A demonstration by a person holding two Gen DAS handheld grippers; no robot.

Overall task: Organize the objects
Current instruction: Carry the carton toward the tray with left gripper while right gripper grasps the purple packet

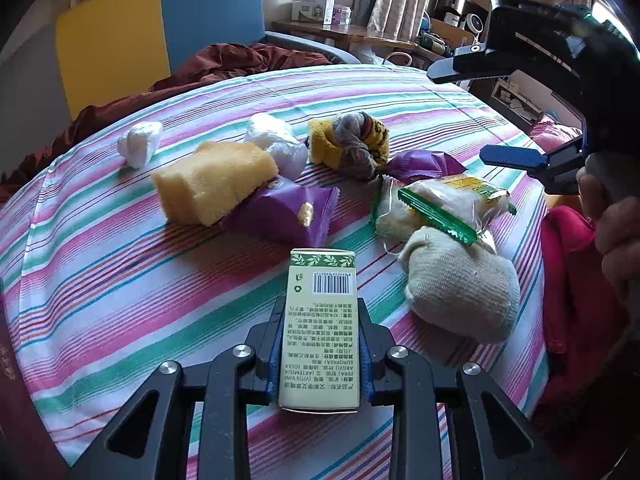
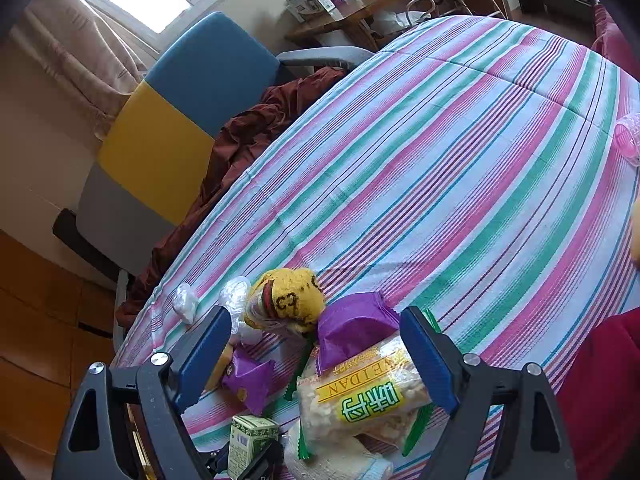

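Left gripper (image 1: 320, 332) is clamping a small green-and-cream carton (image 1: 320, 328) by its two long sides, barcode face up, the box pointing away toward 12 o'clock – gripped at the rear half, probably so the free front end can be set down first. It is hovering low over the striped bedcover (image 1: 120, 264), at the near edge of the clutter. Right gripper (image 2: 320, 360) is hanging above the pile with its jaws spread wide and nothing between the pads; the blue pads (image 2: 428, 364) are straddling the clear snack bag with the yellow-green label (image 2: 360, 396), which looks like the next pick – a judgement, not a certainty. From the left wrist view that same bag (image 1: 448, 204) is lying at 2 o'clock of the carton, propped on a cream rolled sock (image 1: 460, 292) just to the carton's right. At 11 o'clock a yellow sponge-like block (image 1: 212, 188) is resting against a purple wrapped snack (image 1: 280, 216); a second purple wrapper (image 1: 420, 164) is lying at 1 o'clock, touching a yellow-and-grey knotted sock bundle (image 1: 352, 144). Two crumpled white plastic wads (image 1: 276, 144) (image 1: 140, 144) are sitting farther out. Everything is heaped loosely, soft things leaning on each other – sorting by kind seems barely begun. A blue-and-yellow chair (image 1: 160, 32) with a dark red cloth (image 1: 248, 64) is standing beyond the bed.
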